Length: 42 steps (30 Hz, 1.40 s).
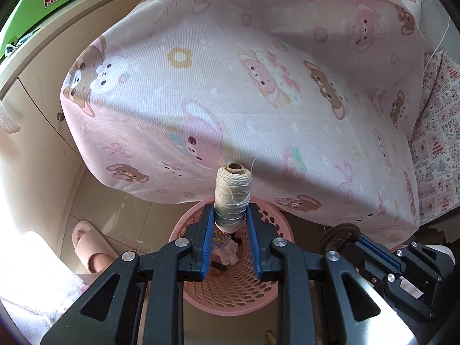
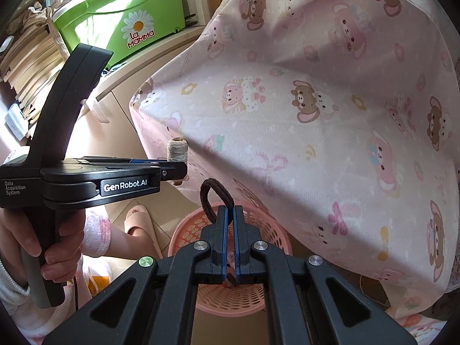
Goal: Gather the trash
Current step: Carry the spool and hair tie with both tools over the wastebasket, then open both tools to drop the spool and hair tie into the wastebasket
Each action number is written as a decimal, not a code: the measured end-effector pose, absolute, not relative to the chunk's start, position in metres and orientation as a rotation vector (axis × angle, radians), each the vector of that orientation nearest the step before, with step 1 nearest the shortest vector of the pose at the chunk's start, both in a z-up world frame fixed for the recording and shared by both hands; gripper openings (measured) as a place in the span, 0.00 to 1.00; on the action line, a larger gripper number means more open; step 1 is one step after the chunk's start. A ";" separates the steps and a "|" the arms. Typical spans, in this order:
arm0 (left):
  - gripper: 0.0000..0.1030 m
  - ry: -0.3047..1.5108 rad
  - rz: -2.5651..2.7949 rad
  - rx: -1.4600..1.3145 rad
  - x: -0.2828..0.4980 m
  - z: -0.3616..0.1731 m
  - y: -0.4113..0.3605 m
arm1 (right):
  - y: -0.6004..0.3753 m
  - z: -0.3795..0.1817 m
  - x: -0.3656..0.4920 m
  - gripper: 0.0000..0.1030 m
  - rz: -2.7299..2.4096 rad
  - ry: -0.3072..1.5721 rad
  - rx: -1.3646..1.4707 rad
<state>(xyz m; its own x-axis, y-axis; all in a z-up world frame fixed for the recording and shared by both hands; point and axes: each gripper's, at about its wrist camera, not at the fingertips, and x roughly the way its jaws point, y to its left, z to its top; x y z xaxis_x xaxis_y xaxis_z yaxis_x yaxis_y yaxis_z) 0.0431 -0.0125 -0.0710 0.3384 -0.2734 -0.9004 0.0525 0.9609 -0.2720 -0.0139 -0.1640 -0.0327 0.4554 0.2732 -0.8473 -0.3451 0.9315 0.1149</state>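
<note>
- The left gripper is clamped across the lower half of a small cream-coloured spool of thread wound on a brown cardboard core; the spool stands upright between the blue pads, its top well clear of the fingertips.
- Directly below and beyond those fingertips sits a round pink perforated plastic basket, with crumpled scraps already inside.
- The right gripper has its jaws pressed together on a dark brown fabric hair loop, which arches up and to the left of the tips; the same pink basket lies just under them.
- The spool looks light and fairly stiff, but the wound thread gives a little and a loose end trails off its side, so a mid-body pinch across the winding seems safest; gripping the bare core ends would likely slip.
- The hair loop looks soft, limp and almost weightless: pinching one strand is enough, though it may cling to a pad on release.
- A pink cartoon-bear bedsheet hangs just behind both tools.
</note>
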 end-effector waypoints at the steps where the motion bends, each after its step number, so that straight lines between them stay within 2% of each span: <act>1: 0.20 1.224 -0.213 -0.207 0.043 -0.075 -0.013 | -0.165 -0.036 -0.013 0.04 0.379 1.042 -0.073; 22: 0.17 1.523 -0.174 -0.170 0.044 -0.169 -0.043 | -0.165 -0.114 0.005 0.04 0.250 1.299 -0.112; 27: 0.14 1.551 -0.176 -0.161 0.043 -0.177 -0.048 | -0.163 -0.124 0.002 0.04 0.243 1.335 -0.138; 37: 0.15 1.551 -0.153 -0.135 0.041 -0.173 -0.049 | -0.170 -0.130 0.005 0.05 0.226 1.348 -0.122; 39: 0.18 1.530 -0.137 -0.115 0.042 -0.168 -0.048 | -0.171 -0.129 0.006 0.06 0.224 1.345 -0.116; 40: 0.24 1.515 -0.127 -0.099 0.043 -0.166 -0.046 | -0.171 -0.129 0.006 0.08 0.222 1.343 -0.116; 42: 0.34 1.482 -0.105 -0.076 0.043 -0.159 -0.043 | -0.173 -0.128 0.006 0.18 0.209 1.343 -0.116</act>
